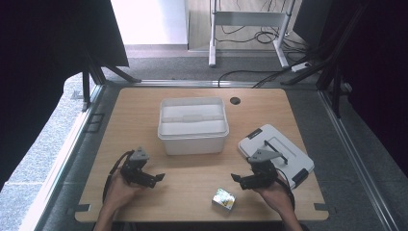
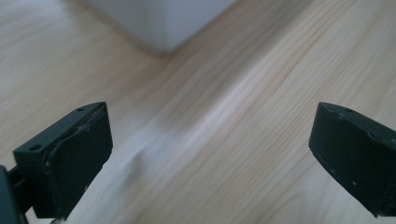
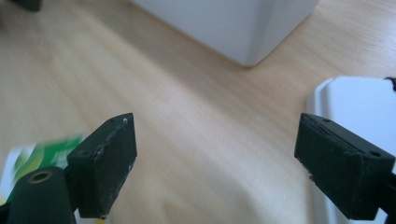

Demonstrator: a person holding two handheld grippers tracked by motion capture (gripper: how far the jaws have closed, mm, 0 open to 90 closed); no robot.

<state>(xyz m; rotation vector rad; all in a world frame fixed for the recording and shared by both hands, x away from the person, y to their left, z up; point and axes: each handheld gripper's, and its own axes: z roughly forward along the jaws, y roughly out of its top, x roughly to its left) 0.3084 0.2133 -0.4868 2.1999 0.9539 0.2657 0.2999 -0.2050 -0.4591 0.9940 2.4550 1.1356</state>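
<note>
While both your grippers hover over the lower part of the table, bare wood lies open between them in the high view. The white tub stands at centre frame, its lid at right, just above your right gripper. That gripper's jaws stand wide apart with nothing between them. The small green box sits near the table's bottom edge, just lower left of those jaws. Your left gripper, lower left, also gapes empty.
</note>
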